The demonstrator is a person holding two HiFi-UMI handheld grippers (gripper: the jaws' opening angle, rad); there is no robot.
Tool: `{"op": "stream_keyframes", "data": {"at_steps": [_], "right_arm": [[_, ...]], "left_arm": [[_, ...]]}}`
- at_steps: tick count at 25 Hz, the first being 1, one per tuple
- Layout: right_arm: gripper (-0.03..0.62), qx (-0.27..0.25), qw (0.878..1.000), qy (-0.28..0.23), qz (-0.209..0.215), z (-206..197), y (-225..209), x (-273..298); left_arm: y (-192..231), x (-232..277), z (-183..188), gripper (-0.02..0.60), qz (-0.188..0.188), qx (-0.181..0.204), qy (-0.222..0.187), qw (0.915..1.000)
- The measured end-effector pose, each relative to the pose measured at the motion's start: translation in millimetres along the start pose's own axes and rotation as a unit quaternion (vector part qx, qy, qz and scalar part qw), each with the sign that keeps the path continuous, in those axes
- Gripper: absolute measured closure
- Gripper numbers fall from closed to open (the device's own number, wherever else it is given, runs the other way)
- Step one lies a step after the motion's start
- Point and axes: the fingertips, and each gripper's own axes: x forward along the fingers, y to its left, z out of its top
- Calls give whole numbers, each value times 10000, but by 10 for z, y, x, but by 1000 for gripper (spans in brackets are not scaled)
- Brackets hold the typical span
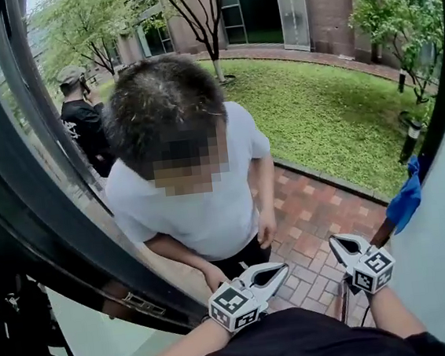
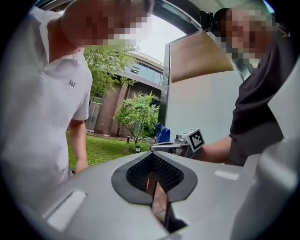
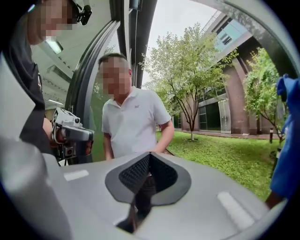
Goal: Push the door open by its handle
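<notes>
Dark-framed glass door (image 1: 20, 210) lies left of both grippers, its frame slanting down toward the left gripper (image 1: 284, 269) — the nearer one. A metal fitting (image 1: 139, 304) on that frame, perhaps the handle, sits near its left side. The left gripper and the right gripper (image 1: 334, 242) are both pressed together — nothing pinched.

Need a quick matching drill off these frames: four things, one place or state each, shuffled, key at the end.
Things:
1. left gripper
2. person in white shirt
3. blue cloth
4. person in black cap

Place or state:
A. right edge of the head view
B. jaws together, nothing between them
C. upper left of the head view
D. centre of the head view, standing on the brick paving

Pairs: 1-B, 2-D, 3-A, 4-C
</notes>
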Motion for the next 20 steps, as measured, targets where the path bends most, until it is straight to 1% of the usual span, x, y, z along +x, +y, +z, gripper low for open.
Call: {"op": "stream_keyframes", "data": {"at_steps": [2, 5, 8, 10, 13, 16, 20], "right_arm": [[594, -40, 9999, -47, -155, -19, 362, -63], [594, 68, 9990, -31, -448, -49, 1087, -219], [594, 194, 9968, 51, -772, -93, 1872, -570], [594, 152, 9959, 129, -886, -93, 2286, -791], [594, 216, 9926, 205, -1173, -112, 2726, -1202], [594, 382, 9879, 173, -1491, -150, 3077, -1608], [594, 465, 9840, 73, -1717, -278, 3565, -2090]], "left_arm": [[-169, -323, -110, 581, -214, 47, 19, 9998], [-465, -933, -289, 581, -545, 22, 164, 9984], [-856, -1521, -393, 581, -1069, -45, 373, 9936], [-1016, -1789, -414, 581, -1229, -113, 444, 9914], [-1265, -2084, -437, 581, -1446, -341, 438, 9879], [-1529, -2353, -509, 581, -1633, -337, 511, 9847], [-1881, -2660, -607, 581, -1695, -372, 454, 9838]]}}
